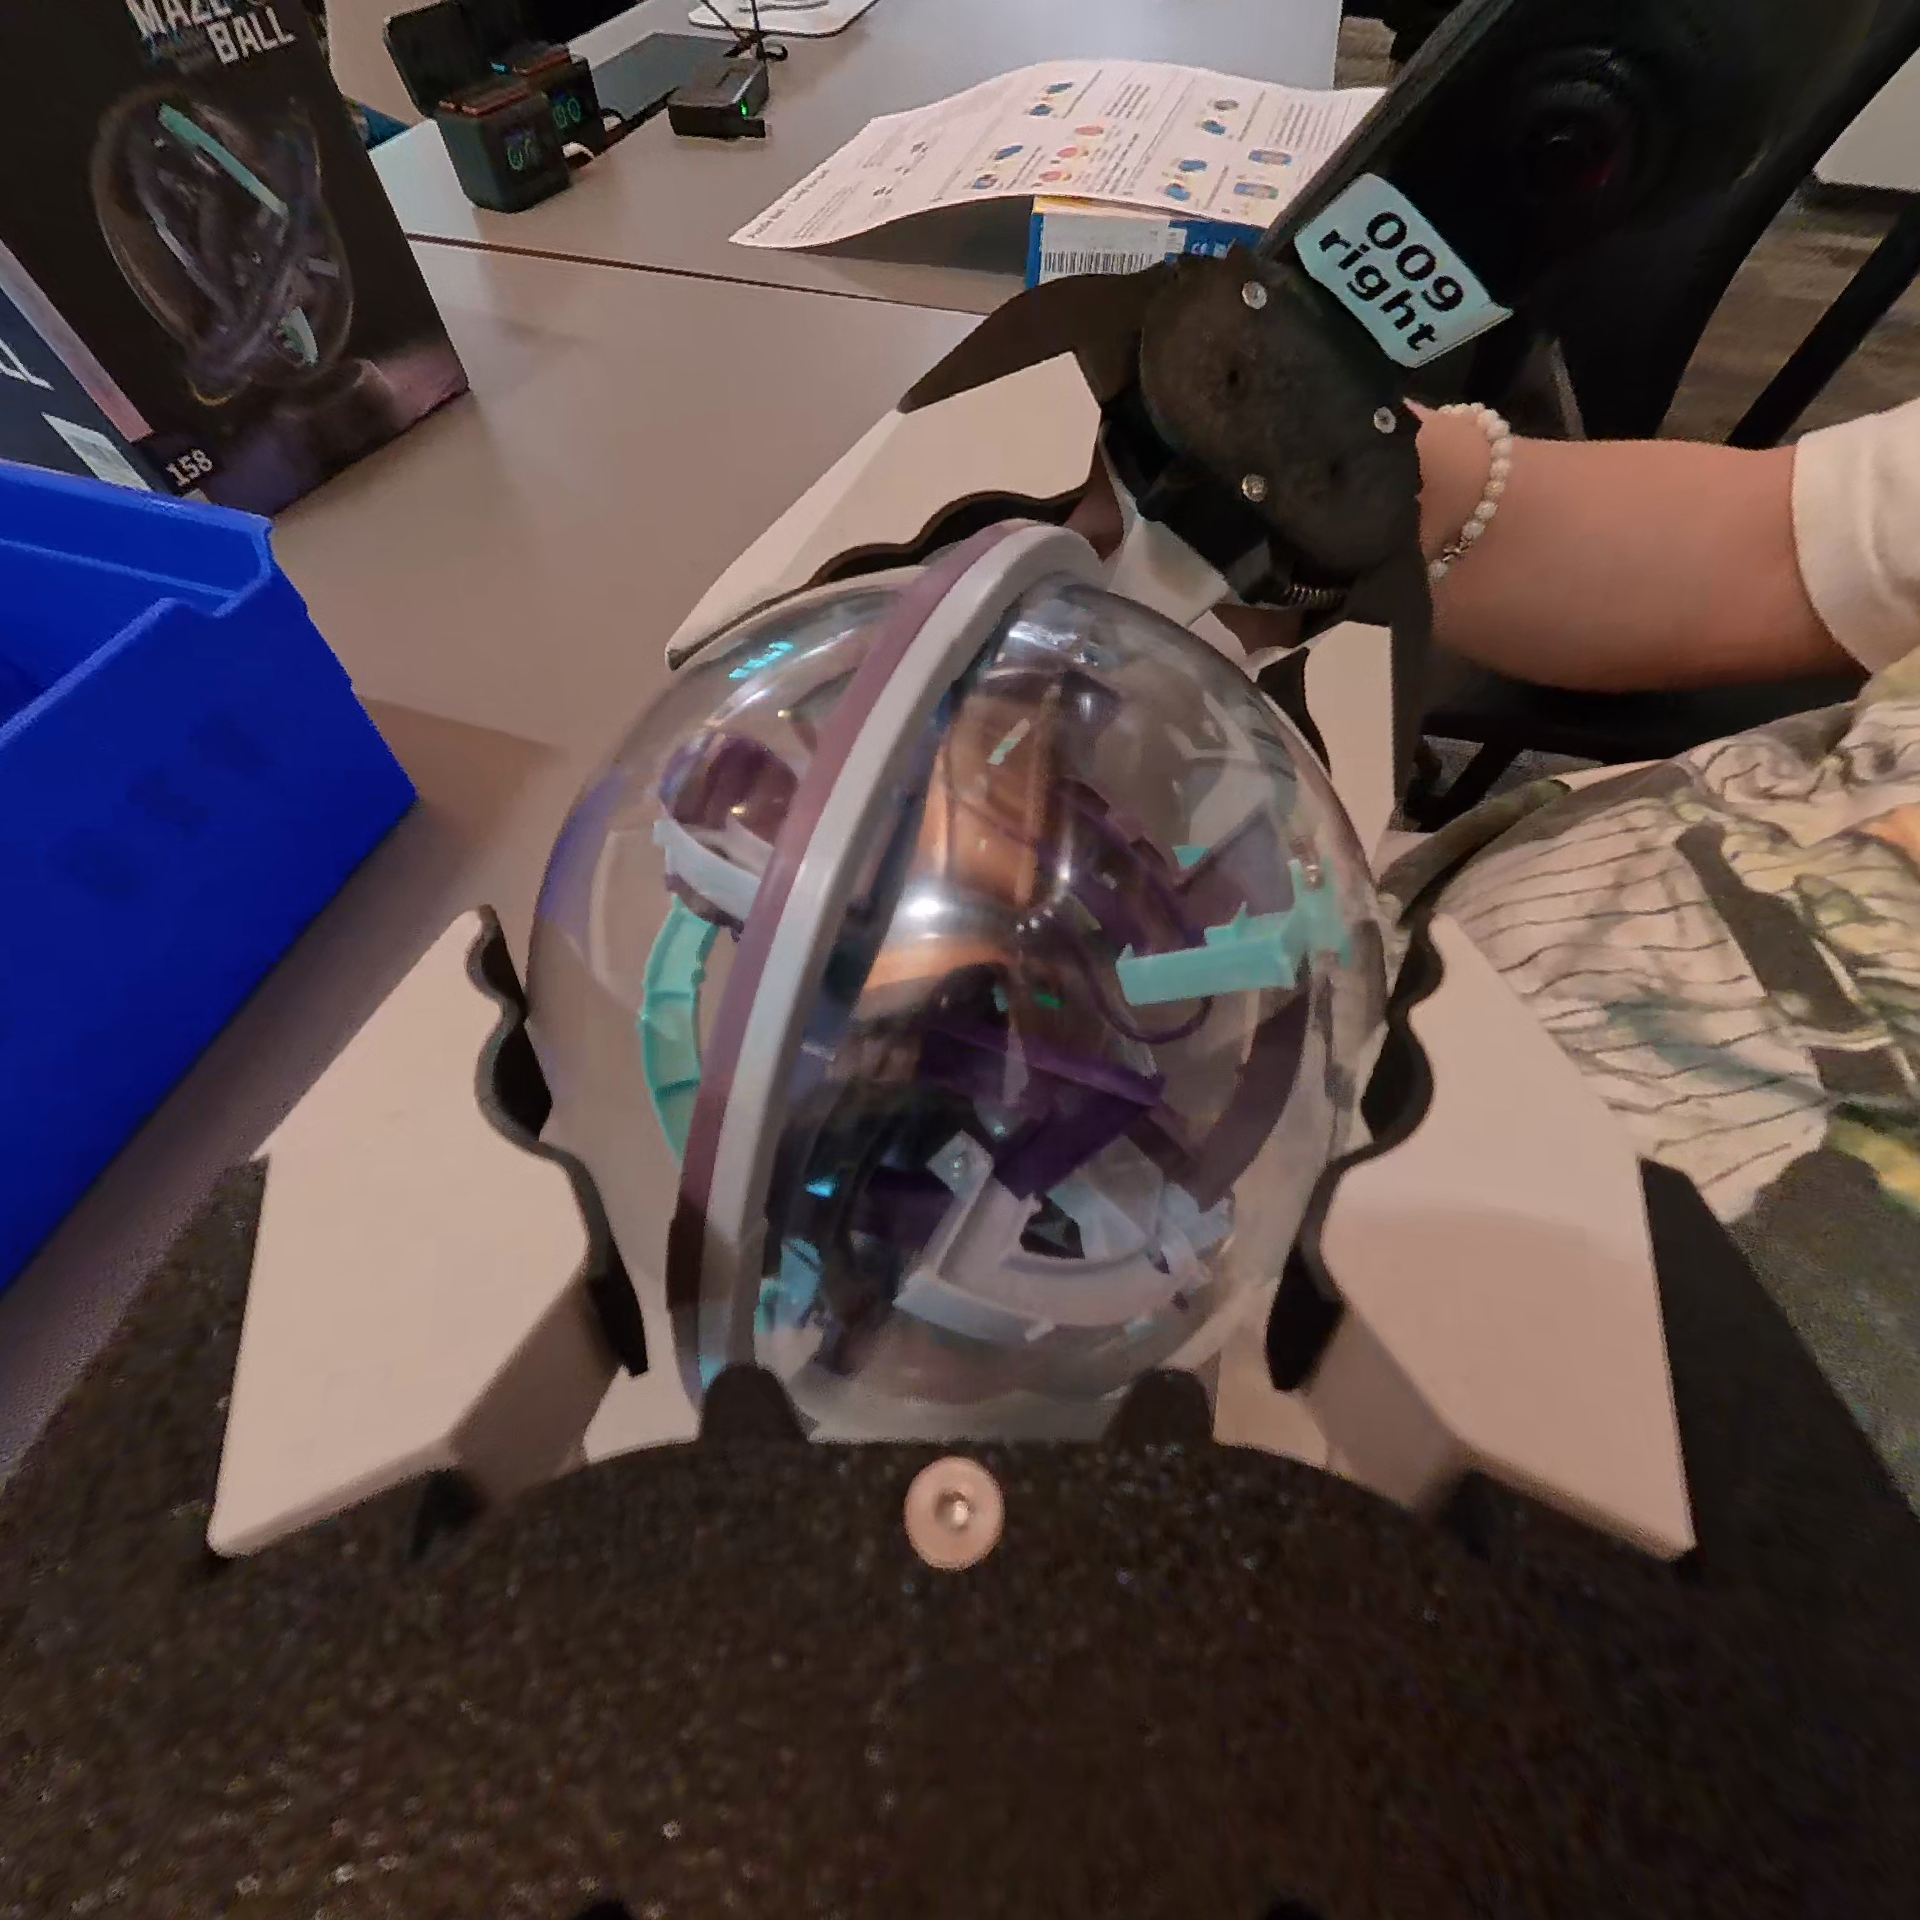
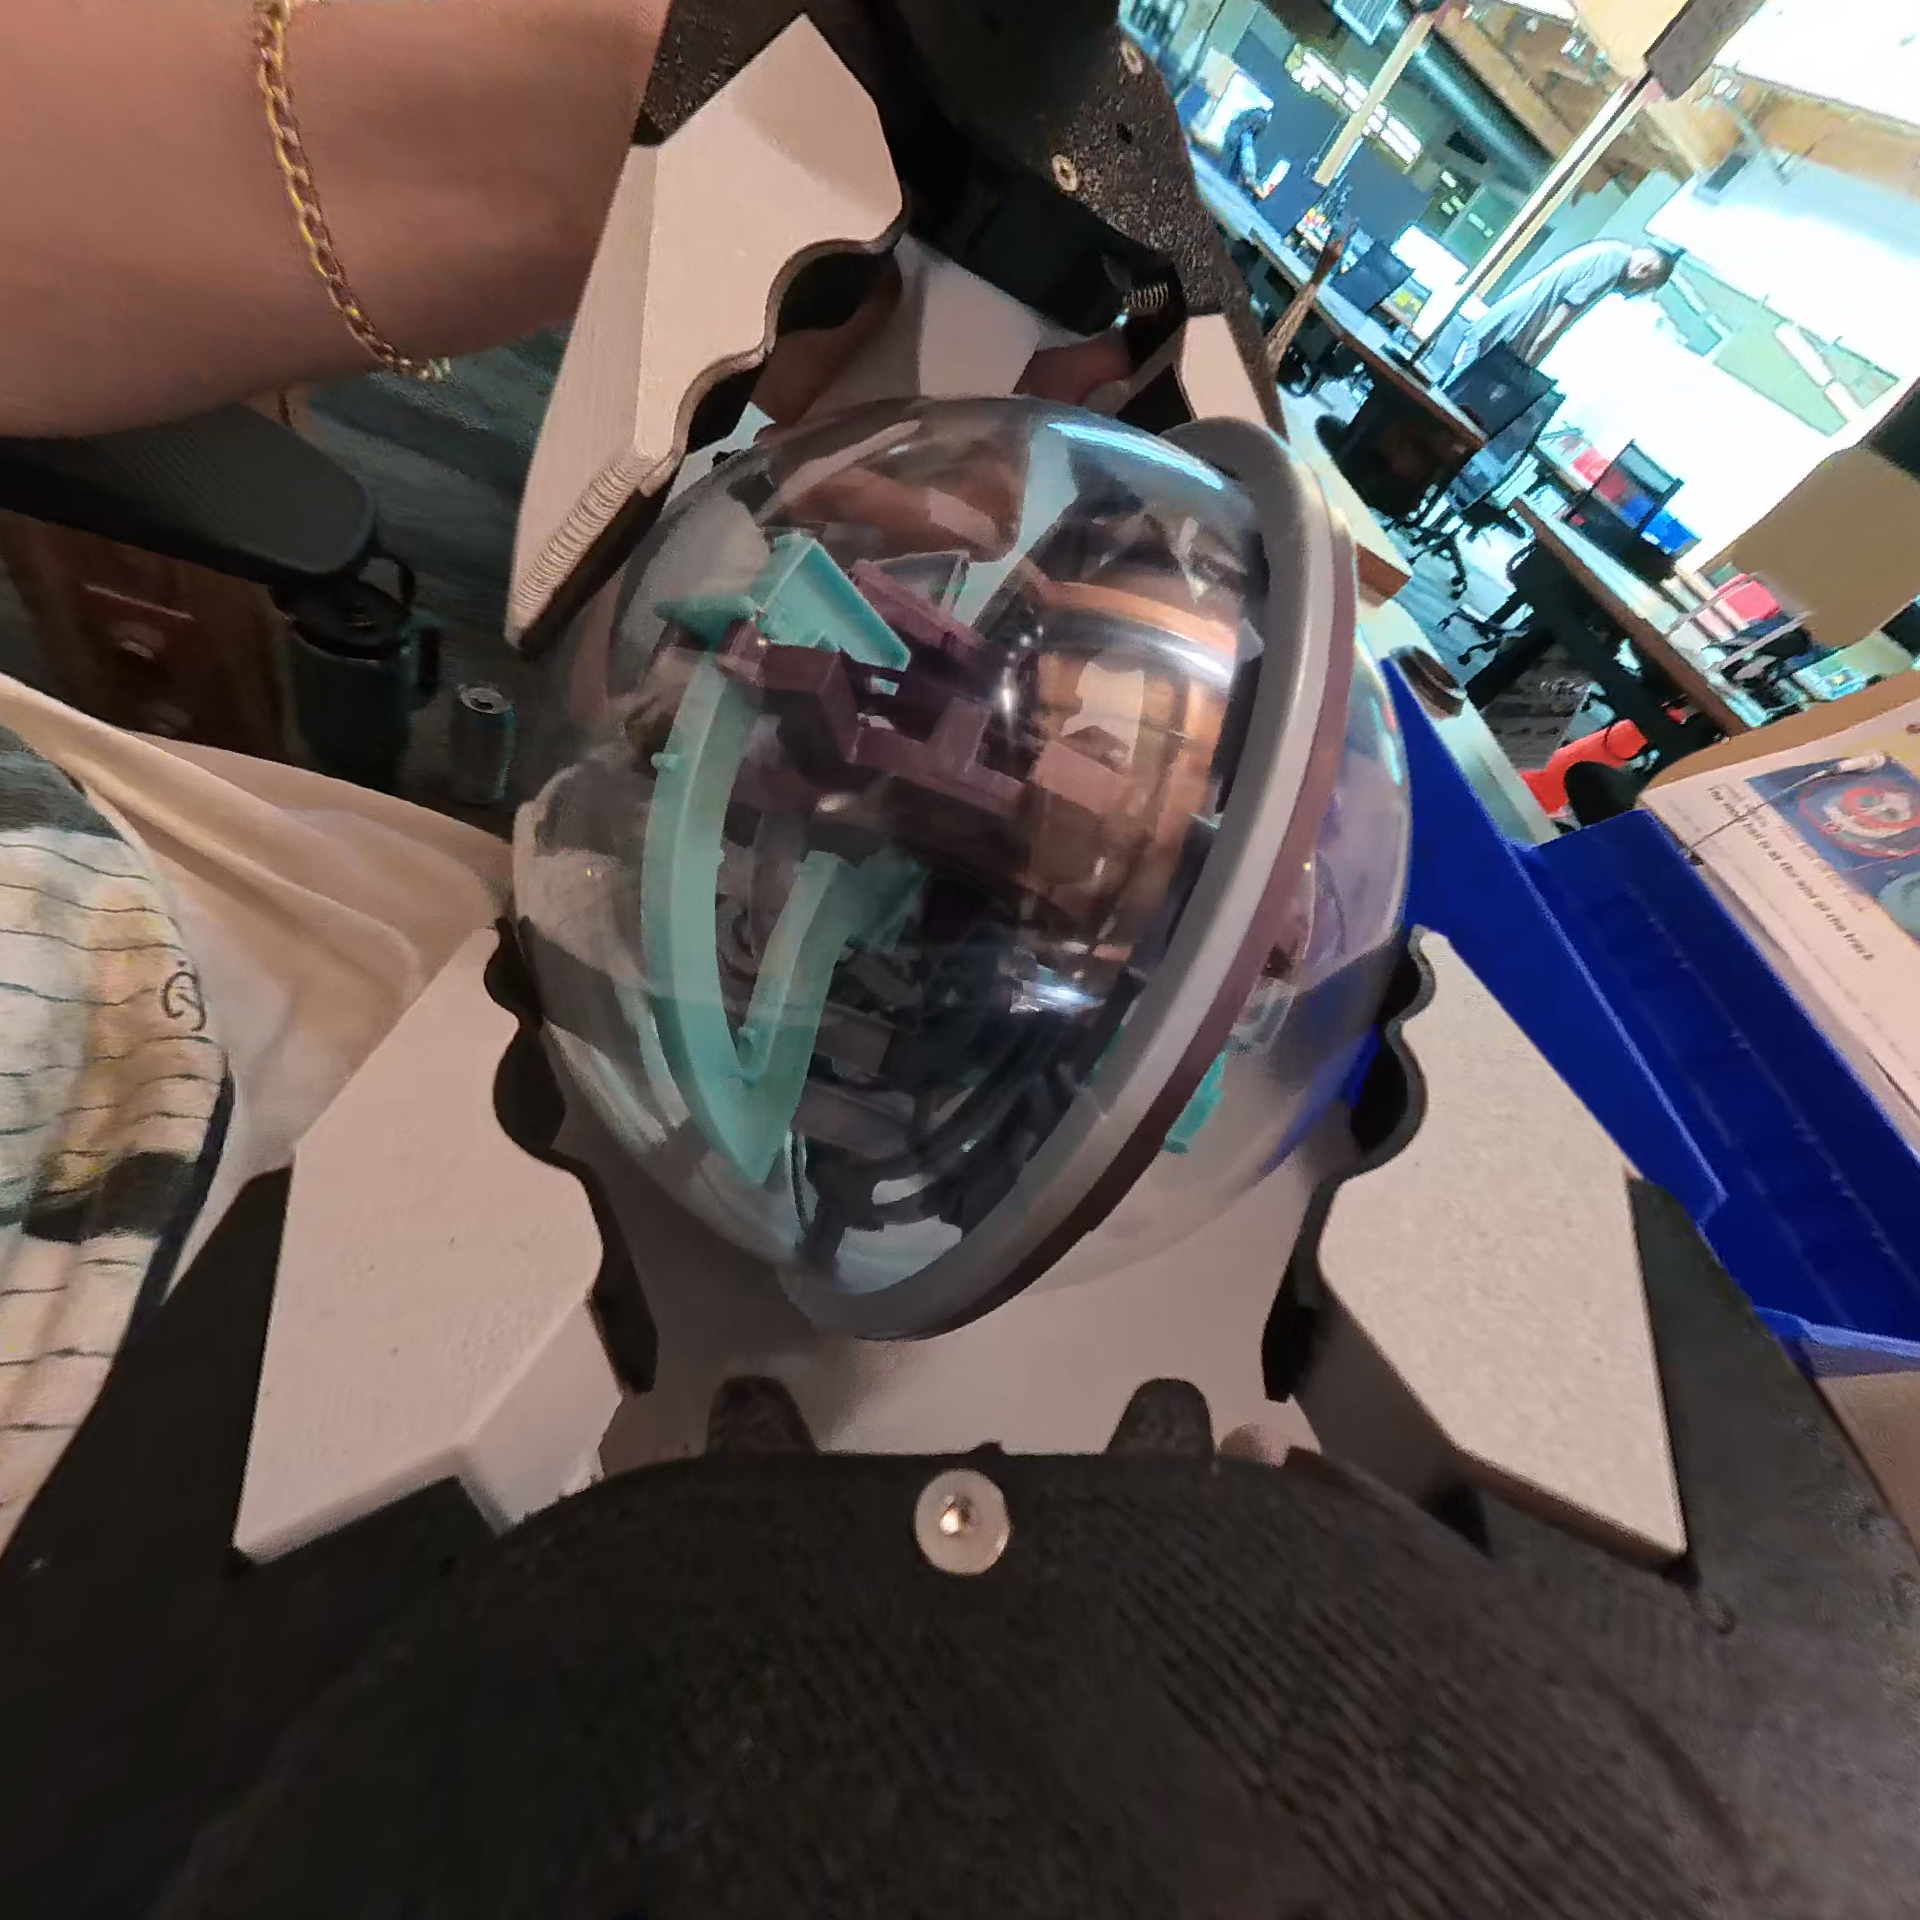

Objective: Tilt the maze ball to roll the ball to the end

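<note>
The maze ball is a clear sphere with a grey and purple ring around it and teal, purple and grey tracks inside. It is held in the air between both grippers. My left gripper is shut on it, with the wavy black pads against its sides. My right gripper is shut on the maze ball from the opposite side, and its black labelled body shows beyond the ball in the left wrist view. The ring runs steeply tilted. I cannot pick out the small ball inside.
A blue bin stands at the left on the beige table; it also shows in the right wrist view. The toy's dark box, an instruction sheet and small chargers lie farther back. The person's arm is at the right.
</note>
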